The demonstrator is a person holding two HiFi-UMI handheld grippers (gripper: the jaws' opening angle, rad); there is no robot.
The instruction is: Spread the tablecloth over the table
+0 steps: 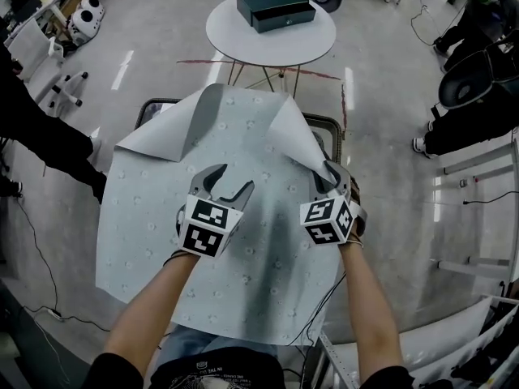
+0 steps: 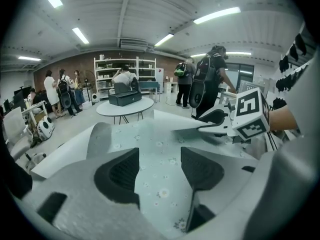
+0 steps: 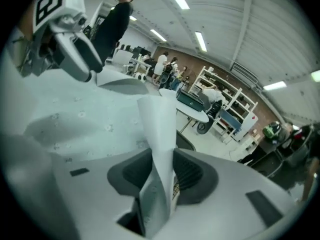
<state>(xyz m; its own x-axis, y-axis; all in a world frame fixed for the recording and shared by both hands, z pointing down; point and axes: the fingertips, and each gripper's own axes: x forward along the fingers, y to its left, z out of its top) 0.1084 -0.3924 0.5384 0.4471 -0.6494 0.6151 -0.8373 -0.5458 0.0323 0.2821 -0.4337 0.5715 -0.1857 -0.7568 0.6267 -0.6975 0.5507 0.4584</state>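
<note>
- Forearms (image 1: 150, 314) reach from the bottom of the head view, each hand carrying a gripper over the tablecloth (image 1: 243, 250).
- The tablecloth is pale with small flowers. It covers the table (image 1: 328, 121), whose dark rim shows only at the far corners, where both cloth corners are folded back to show the plain underside.
- The left gripper (image 1: 230, 180) hangs over the middle of the cloth. Its own view shows its jaws spread wide with only flat cloth (image 2: 150, 139) beyond them, nothing gripped.
- The right gripper (image 1: 332, 173) is at the far right corner (image 1: 293, 132). Only its own view shows its jaws clamped on that upright fold (image 3: 157, 129).
- Beyond stands a round table (image 1: 272, 35) bearing a black box (image 1: 276, 8). People (image 2: 192, 81) show only in the gripper views.
</note>
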